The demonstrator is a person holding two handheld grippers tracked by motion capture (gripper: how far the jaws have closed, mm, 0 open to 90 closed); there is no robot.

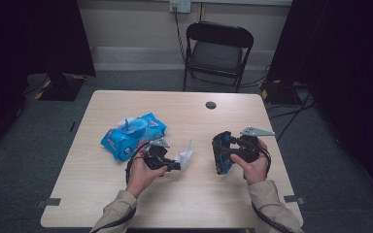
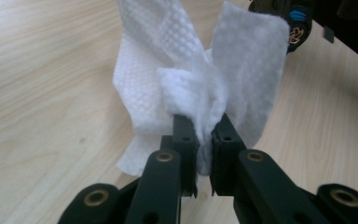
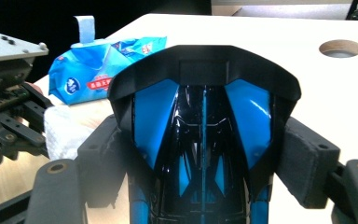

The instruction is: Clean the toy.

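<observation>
— What is seen beyond the work in hand?

— A light wooden table (image 1: 184, 204) is seen across the middle of the high view, with a round cable hole (image 1: 211, 105) set near its upper edge. A blue pack of wipes (image 1: 133, 135) is laid left of centre on it, its flap raised.

— And past the table?

— A black folding chair (image 1: 217, 52) is placed at upper centre, against a pale wall. A wall socket (image 1: 180, 6) is fixed at the top edge, and a cable is hung down from it. Grey carpet (image 1: 320, 145) is spread around the table, and dark curtains are hung at the far left and right.
</observation>
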